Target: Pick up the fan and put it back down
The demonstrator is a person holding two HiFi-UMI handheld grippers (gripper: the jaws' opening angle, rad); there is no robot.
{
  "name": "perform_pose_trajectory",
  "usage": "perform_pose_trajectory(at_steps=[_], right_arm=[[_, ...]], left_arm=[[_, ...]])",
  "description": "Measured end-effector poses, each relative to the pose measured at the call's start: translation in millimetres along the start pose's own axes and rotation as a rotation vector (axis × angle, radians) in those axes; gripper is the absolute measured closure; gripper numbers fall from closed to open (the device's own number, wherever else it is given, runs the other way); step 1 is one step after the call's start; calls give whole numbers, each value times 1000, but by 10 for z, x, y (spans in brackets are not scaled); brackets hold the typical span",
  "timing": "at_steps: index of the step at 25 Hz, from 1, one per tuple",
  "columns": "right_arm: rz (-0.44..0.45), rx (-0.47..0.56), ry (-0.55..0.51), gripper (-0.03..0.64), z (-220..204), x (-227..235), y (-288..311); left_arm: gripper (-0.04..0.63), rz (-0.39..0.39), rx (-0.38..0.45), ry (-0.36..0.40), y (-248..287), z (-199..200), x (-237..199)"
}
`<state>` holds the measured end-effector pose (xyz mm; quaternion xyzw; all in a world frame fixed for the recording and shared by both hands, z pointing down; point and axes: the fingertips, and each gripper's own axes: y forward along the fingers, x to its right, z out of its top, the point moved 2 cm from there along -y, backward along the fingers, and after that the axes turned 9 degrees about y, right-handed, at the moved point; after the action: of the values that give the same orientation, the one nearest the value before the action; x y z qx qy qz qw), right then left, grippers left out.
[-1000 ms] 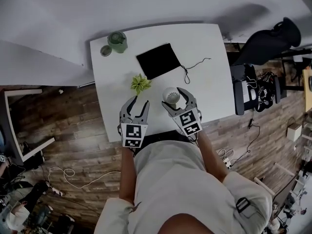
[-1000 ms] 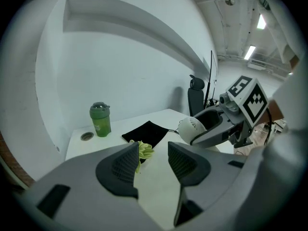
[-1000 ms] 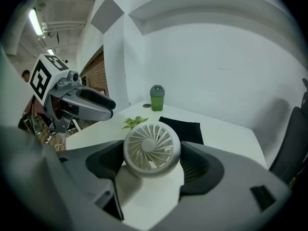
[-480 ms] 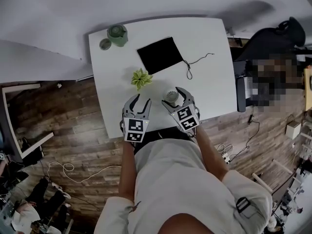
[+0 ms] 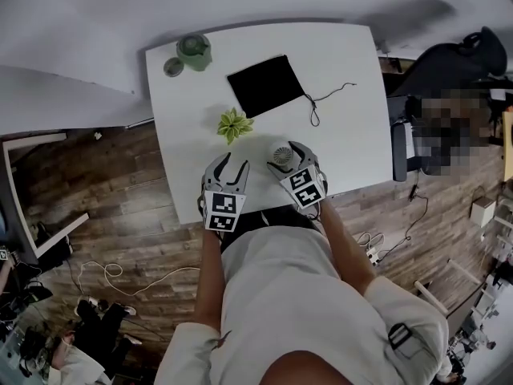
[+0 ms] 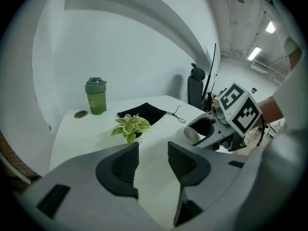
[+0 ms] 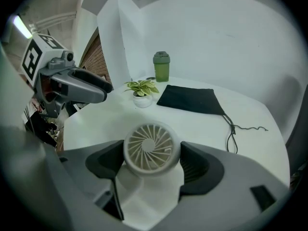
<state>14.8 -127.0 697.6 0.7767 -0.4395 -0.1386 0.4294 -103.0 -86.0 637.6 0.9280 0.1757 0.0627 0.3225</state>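
Note:
A small white round fan [image 7: 151, 147] with a spoked grille sits between the pads of my right gripper [image 7: 151, 163], which is shut on its two sides. From the head view the fan [image 5: 280, 154] and right gripper [image 5: 287, 160] are low over the white table [image 5: 345, 62], near its front edge. Whether the fan's base touches the table I cannot tell. My left gripper [image 5: 233, 164] hangs just left of it, open. In the left gripper view only bare tabletop shows between the jaws of my left gripper [image 6: 153, 160], and the fan [image 6: 191, 135] is off to the right.
A small potted plant [image 5: 233, 123] stands just beyond the grippers. Behind it lies a black pouch [image 5: 267, 84] with a thin cord [image 5: 321, 107]. A green bottle [image 5: 193, 50] and its lid [image 5: 172, 66] are at the far left corner. A black chair [image 5: 449, 62] stands right of the table.
Both grippers have sunk toward the table. The right one has carried the fan down with it, still gripped. The left jaws stay open.

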Motion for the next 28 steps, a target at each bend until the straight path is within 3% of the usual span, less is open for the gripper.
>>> perform_pose_trajectory(at_steps=[22, 28], right_arm=[[-15, -3, 61, 247, -58, 21, 122], [-28, -3, 55, 211, -54, 10, 110]], left_arm=[[414, -19, -5, 8, -11, -61, 47], [414, -19, 11, 18, -60, -12, 40]])
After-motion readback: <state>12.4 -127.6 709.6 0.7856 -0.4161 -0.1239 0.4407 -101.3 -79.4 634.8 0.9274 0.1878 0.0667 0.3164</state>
